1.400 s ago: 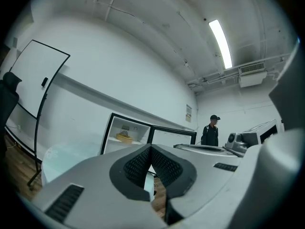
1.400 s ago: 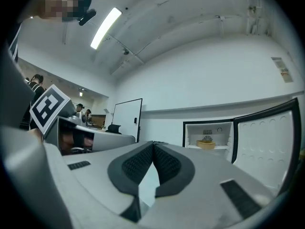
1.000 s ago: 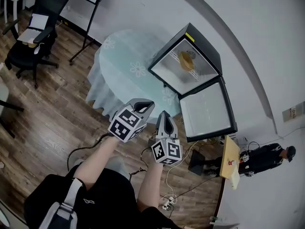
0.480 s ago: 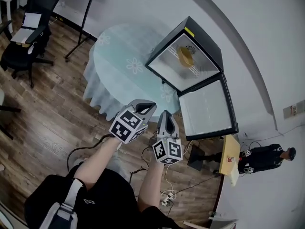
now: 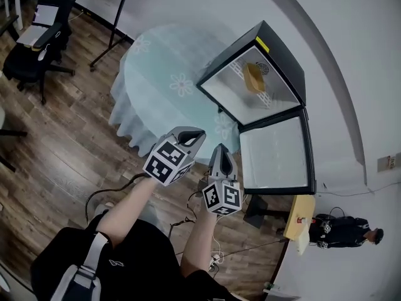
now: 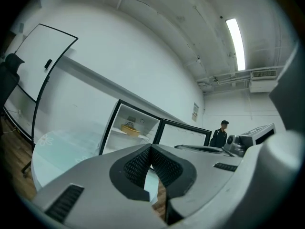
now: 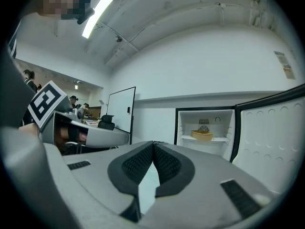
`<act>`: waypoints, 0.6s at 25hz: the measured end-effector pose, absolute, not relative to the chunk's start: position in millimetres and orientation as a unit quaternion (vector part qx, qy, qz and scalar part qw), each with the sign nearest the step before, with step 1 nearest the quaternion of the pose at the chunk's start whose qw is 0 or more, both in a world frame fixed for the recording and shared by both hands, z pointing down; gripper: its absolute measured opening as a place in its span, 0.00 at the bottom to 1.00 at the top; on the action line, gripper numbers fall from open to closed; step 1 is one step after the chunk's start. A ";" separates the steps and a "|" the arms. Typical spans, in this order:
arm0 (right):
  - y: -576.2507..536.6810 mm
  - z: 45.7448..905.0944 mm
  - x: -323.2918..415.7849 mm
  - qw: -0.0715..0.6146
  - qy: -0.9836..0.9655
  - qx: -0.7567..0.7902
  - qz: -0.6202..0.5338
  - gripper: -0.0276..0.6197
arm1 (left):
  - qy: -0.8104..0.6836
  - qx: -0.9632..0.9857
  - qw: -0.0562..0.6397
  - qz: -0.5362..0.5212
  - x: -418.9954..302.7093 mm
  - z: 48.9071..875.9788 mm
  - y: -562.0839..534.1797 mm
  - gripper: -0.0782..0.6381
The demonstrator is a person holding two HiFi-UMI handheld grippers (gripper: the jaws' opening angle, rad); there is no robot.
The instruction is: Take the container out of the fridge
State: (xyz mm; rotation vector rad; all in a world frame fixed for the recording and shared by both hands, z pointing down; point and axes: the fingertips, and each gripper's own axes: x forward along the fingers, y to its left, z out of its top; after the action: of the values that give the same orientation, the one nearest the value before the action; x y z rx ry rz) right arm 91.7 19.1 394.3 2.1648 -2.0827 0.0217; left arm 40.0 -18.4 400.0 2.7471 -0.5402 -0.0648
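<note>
Two tools hover by the edge of the surface [image 5: 156, 74]: left hand-held gripper [image 5: 198, 134] and right hand-held gripper [image 5: 220, 149], each closed on nothing. Ahead, the fridge [image 5: 285, 55] holds its door [image 5: 276, 155] wide, mouth clear. It sits further right in the head view than a second ago. Inside rests the tan container [image 5: 254, 78], contents unseen

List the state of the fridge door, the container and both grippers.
fridge door: swung wide open
container: upright on the shelf inside the fridge, not gripped
left gripper: jaws shut, empty
right gripper: jaws shut, empty
</note>
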 end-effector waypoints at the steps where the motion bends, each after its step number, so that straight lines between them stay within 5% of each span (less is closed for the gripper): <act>1: 13.1 399.0 96.4 0.074 -0.694 0.716 0.010 0.05 | -0.193 0.966 0.172 -0.024 45.9 401.8 -24.6 0.11; 15: -43.0 395.1 271.1 0.090 -0.668 0.738 0.020 0.05 | -0.212 0.954 0.197 -0.082 190.8 396.1 -105.5 0.11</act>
State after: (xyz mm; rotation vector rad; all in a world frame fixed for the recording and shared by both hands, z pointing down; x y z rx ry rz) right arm 271.1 -43.0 395.1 2.1955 -1.9858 0.0590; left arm 190.8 -105.5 396.1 2.6694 -0.5928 -0.2300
